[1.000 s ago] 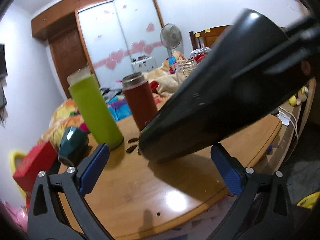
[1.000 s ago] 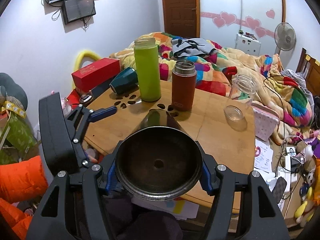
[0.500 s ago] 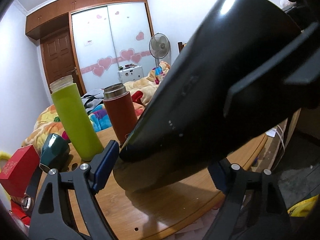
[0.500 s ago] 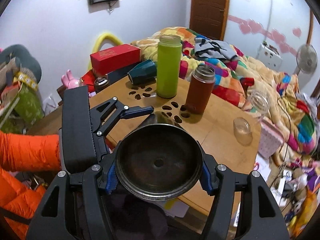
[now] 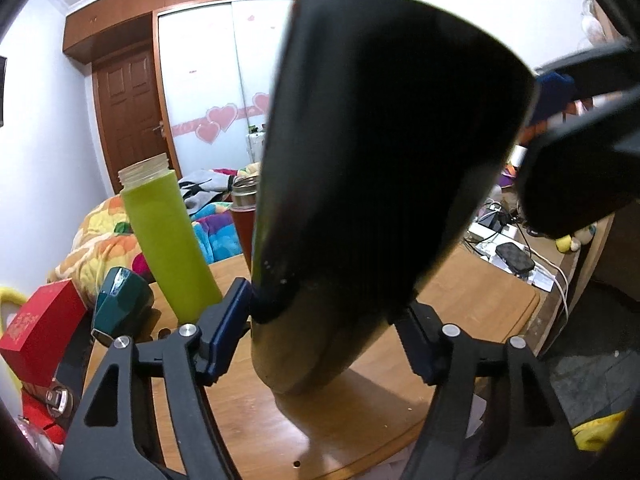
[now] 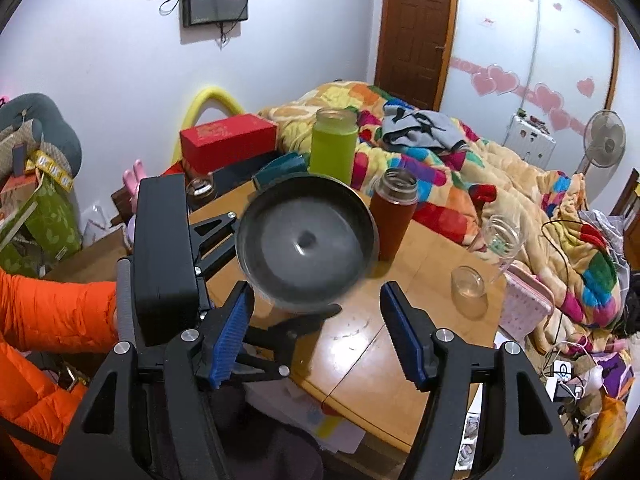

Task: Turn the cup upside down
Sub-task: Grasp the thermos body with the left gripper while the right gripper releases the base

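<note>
Cup (image 6: 306,242) of dark metal hangs above the wooden table (image 6: 360,336), and its round open mouth faces the right wrist camera, so the grey smooth inside and a small dark spot at the bottom are visible. Its shape is a cone: wide at the mouth, narrow at the base. In the left wrist view the cup (image 5: 360,168) fills most of the picture, glossy and black, with the narrow end down between the blue pads. The left gripper (image 5: 324,316) pinches this lower part; the left pad (image 5: 228,320) touches the wall of the cup, the right pad is mostly hidden behind it. The right gripper (image 6: 316,336) stands spread wide, with ribbed blue pads (image 6: 232,332) apart from the cup and nothing between them.

Behind the cup a tall green bottle (image 6: 334,146) stands upright without cap, and a red-brown flask (image 6: 392,216) with metal neck stands just beside it. A teal cup (image 5: 120,304) lies on its side near the green bottle. A clear glass jar (image 6: 498,246) leans near the edge of the table, with a small clear lid (image 6: 468,286) beside it. I cannot tell the contents of them.
</note>
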### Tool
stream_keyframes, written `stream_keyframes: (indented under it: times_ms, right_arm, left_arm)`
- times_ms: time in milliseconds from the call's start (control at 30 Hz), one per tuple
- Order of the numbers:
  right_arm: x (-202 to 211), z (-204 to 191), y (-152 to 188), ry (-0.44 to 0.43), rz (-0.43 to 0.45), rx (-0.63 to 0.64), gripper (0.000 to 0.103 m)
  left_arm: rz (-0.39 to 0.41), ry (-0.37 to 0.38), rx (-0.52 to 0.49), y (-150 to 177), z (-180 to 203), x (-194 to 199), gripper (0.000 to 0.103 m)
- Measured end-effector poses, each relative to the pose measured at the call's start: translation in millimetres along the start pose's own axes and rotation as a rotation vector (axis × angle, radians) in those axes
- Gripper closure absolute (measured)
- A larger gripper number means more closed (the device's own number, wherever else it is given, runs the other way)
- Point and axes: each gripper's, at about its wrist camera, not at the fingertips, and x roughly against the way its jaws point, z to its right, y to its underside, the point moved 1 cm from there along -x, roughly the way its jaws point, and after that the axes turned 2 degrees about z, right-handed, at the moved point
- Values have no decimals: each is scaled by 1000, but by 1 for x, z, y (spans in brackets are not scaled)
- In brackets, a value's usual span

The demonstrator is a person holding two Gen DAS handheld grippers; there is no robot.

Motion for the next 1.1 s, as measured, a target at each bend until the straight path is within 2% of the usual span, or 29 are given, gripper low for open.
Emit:
stream_keyframes:
  times_ms: [267, 800, 867, 933, 1100]
  right_arm:
    - [2, 9, -2, 45, 45, -72, 41]
    - [2, 37, 1, 274, 138, -243, 40]
    - [3, 39, 0, 284, 152, -256, 39]
    - [5, 40, 1, 291, 172, -276, 30]
    - [8, 41, -2, 297, 198, -286, 30]
  left_arm:
    - [-29, -2, 15, -5, -12, -2, 37]
    - [-134, 43, 88, -19, -31, -22, 37]
    - [-140, 46, 101, -19, -33, -25, 37]
    - [-139, 48, 115, -19, -35, -26, 38]
    - [-139, 61, 159, -16, -44, -23, 38]
